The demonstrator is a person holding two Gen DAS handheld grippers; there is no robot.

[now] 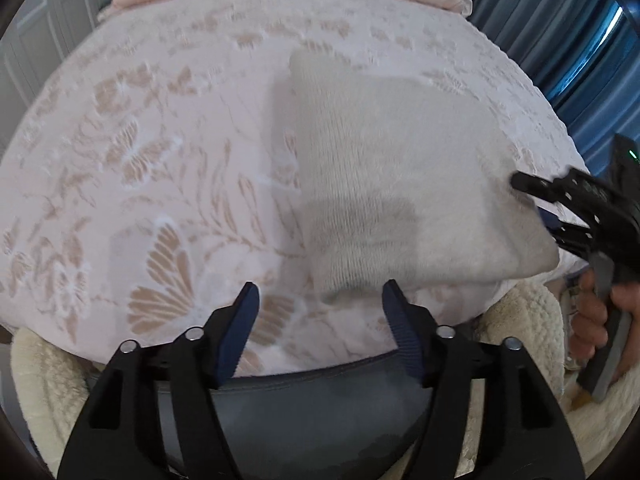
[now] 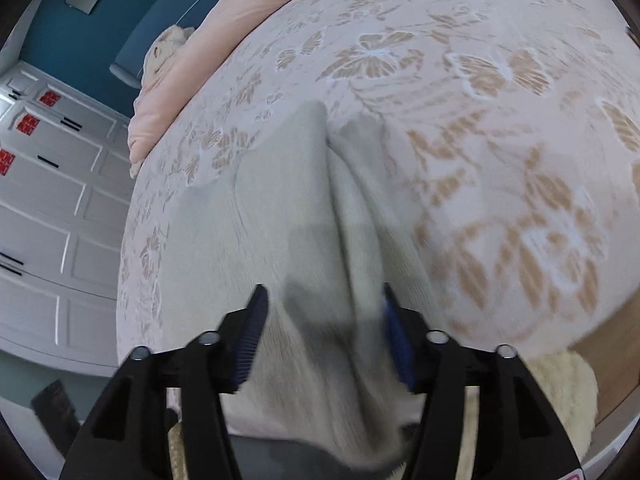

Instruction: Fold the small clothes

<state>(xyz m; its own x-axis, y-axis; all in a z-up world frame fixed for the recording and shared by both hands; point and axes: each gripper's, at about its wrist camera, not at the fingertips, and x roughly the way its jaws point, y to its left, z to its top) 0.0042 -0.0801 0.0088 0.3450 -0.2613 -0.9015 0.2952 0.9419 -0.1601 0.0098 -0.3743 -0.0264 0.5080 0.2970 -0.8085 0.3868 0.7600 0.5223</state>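
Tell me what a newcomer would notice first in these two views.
The pale grey knit garment stands out, lying partly folded on the pink floral bedspread. The left gripper hovers open near its front edge, while the right gripper sits open over the cloth. Beyond the bed, a blue curtain catches the eye.

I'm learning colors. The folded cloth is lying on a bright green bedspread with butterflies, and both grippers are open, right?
Not quite. The bedspread is pale pink with tan flowers and butterflies, not bright green; the left wrist view shows it plainly. The rest holds: the folded cloth lies on it, and the left gripper and the right gripper are both open.
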